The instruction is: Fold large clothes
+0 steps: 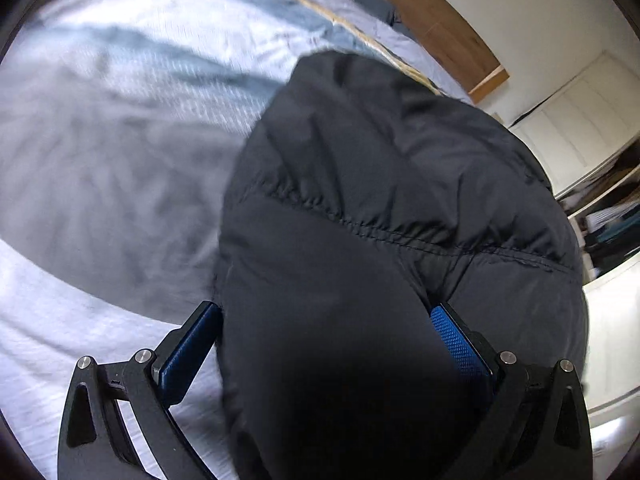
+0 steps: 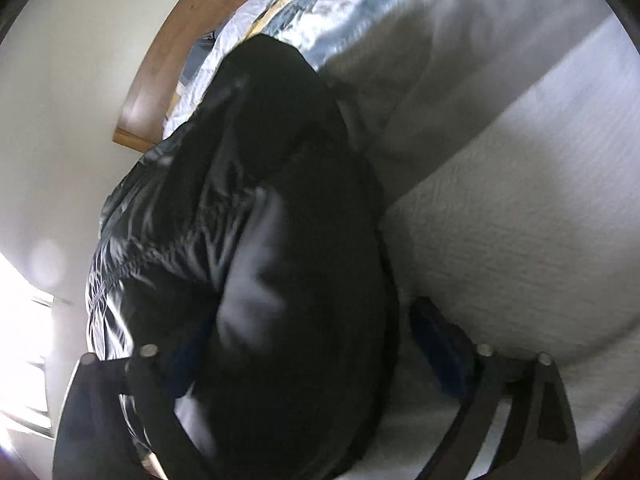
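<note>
A black quilted puffer jacket [image 1: 380, 208] hangs bunched over the bed. My left gripper [image 1: 326, 312] has thick folds of the jacket between its blue pads [image 1: 460, 344] and holds it above the bedding. The jacket [image 2: 256, 240] fills the right wrist view too. My right gripper [image 2: 308, 320] has the jacket bulk between its fingers [image 2: 436, 336]; the left finger is mostly hidden by fabric. The image is blurred by motion.
The bed has a white sheet [image 1: 52, 320] and a blue-grey striped duvet [image 1: 168, 56]. A wooden headboard [image 1: 432, 20] runs along the far side, also in the right wrist view [image 2: 176, 36]. White cupboard doors [image 1: 576, 124] and shelves stand at the right.
</note>
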`<state>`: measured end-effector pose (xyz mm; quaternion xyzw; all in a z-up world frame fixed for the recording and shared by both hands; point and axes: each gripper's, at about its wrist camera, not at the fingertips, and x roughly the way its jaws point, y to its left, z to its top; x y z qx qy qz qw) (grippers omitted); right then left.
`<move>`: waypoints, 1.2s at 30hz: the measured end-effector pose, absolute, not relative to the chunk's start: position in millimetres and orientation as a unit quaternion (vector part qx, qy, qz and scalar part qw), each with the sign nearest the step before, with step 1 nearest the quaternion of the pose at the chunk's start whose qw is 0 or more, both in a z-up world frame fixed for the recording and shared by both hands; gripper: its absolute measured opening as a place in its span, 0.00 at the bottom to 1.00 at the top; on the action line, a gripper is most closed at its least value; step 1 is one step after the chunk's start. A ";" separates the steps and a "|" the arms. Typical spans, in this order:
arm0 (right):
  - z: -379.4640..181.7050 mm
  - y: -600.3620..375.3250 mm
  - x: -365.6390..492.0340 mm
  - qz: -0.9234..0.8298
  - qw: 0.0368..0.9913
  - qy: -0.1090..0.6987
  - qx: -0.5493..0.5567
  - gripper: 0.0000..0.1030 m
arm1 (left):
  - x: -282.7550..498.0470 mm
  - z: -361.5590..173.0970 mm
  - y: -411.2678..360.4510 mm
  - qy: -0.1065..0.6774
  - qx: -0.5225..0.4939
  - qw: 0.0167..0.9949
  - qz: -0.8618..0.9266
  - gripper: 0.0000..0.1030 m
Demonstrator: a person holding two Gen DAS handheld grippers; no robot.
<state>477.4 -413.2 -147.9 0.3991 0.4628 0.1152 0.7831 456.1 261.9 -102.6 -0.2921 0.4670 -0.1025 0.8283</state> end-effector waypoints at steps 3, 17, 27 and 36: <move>-154.1 -400.0 485.2 0.187 0.752 0.461 0.432 0.97 | 455.9 -120.4 269.4 0.472 -0.371 0.788 -0.134 0.99; -107.3 -336.0 504.7 0.244 0.786 0.424 0.379 0.50 | 447.9 -71.1 220.2 0.424 -0.406 0.785 -0.199 0.29; 25.5 -286.6 486.8 0.313 0.843 0.339 0.279 0.32 | 424.1 65.4 189.5 0.323 -0.361 0.832 -0.269 0.21; 10.4 -285.4 440.4 0.321 0.835 0.357 0.270 0.32 | 388.5 37.6 191.7 0.350 -0.354 0.832 -0.244 0.21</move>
